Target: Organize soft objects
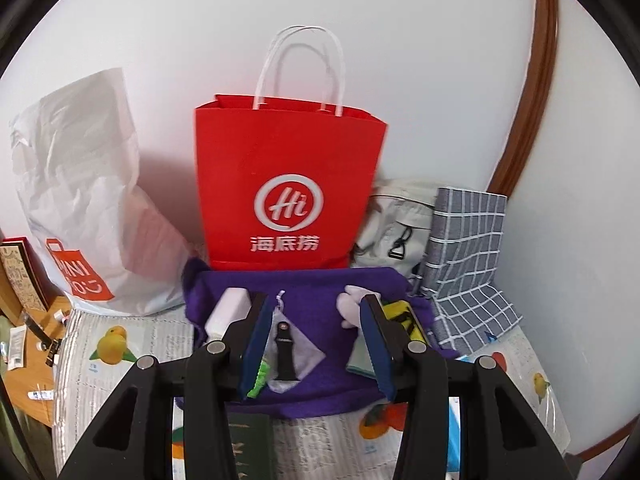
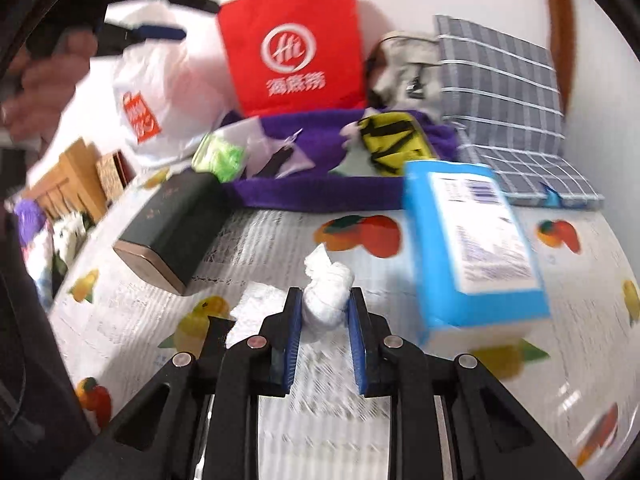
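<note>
My right tool (image 2: 323, 306) is clenched on the crumpled white tissue (image 2: 326, 294), just above the counter (image 2: 256, 248). The red paper bag (image 2: 294, 44) stands straight ahead; my left tool (image 1: 314, 344) hangs released, empty.

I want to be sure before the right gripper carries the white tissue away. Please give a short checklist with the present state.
1. Right gripper shut on the crumpled tissue: ok.
2. Tissue lifted clear of the fruit-print tablecloth: cannot tell.
3. Blue box stays clear of the tissue: ok.
4. Left gripper holds nothing, above the purple cloth: ok.
5. Red paper bag upright: ok.
</note>
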Demonstrator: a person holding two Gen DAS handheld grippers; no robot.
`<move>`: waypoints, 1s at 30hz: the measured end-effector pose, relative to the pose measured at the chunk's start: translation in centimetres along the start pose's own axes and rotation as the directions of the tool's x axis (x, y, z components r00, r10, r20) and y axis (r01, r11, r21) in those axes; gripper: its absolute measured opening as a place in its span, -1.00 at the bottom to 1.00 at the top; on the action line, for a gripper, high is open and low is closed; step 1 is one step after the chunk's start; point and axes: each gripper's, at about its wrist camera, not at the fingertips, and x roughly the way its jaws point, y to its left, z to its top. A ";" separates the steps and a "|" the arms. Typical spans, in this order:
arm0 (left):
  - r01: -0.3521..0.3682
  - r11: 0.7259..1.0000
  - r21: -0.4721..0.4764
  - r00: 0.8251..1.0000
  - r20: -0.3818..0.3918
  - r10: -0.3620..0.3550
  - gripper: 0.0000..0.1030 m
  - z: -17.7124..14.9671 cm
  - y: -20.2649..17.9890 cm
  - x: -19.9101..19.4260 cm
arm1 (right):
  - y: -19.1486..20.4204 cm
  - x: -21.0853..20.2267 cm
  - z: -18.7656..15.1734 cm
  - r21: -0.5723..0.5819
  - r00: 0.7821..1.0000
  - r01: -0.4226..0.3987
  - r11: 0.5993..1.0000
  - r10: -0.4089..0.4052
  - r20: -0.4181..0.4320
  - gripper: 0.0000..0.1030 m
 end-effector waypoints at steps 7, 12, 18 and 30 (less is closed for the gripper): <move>-0.009 0.999 0.031 0.995 -0.096 0.012 -0.16 -4.8 -2.3 -0.5 | -1.8 -3.8 -0.7 -0.012 0.998 0.043 0.999 -0.042 0.053 -0.56; -0.069 0.995 0.077 0.978 -0.192 0.083 -0.16 -10.5 -3.1 -1.3 | -3.5 -5.7 -1.7 0.011 0.996 0.045 0.999 -0.046 0.079 -0.56; -0.071 0.993 0.090 0.953 -0.287 0.094 -0.16 -17.5 -4.3 -3.2 | -5.2 -7.4 -3.0 0.023 0.993 0.054 0.998 -0.056 0.105 -0.56; -0.146 0.988 0.046 0.885 -0.440 0.151 -0.16 -25.8 -4.0 0.0 | -7.2 -10.6 -4.3 0.054 0.988 0.028 0.998 -0.036 0.153 -0.56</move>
